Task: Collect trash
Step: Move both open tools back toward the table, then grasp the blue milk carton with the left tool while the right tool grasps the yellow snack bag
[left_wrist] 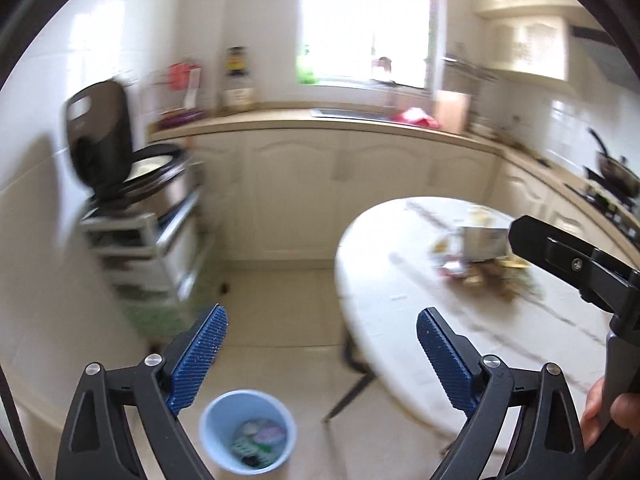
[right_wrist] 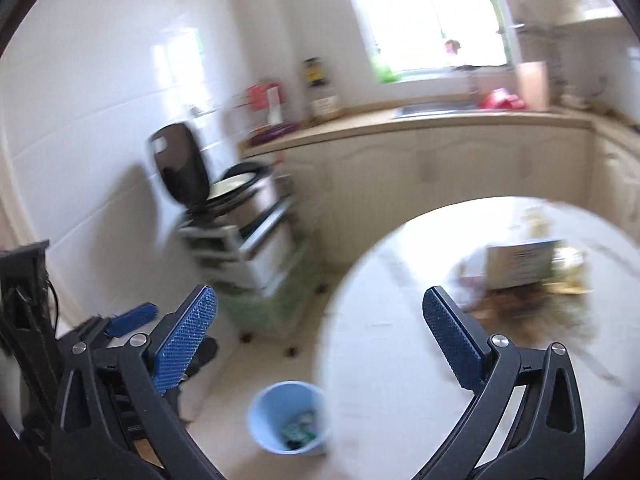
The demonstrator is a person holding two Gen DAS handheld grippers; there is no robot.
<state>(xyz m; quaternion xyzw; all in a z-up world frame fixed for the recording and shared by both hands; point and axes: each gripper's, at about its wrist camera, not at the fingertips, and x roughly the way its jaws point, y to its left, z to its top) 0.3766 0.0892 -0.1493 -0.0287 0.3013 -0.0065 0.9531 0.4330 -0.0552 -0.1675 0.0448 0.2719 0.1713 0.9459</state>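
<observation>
A light blue bin stands on the floor beside the round white table, with some wrappers inside it. A blurred pile of trash, with a small box in it, lies toward the table's far side. My left gripper hangs open above the floor and the bin, nothing between its blue pads. My right gripper is open and empty too, over the table's near-left edge. Part of the right gripper's body shows at the right of the left wrist view, with a hand on its handle.
An open rice cooker sits on a small shelf cart against the left wall. A counter with a sink runs under the window. A stove with a pan is at the right. Dark table legs stand near the bin.
</observation>
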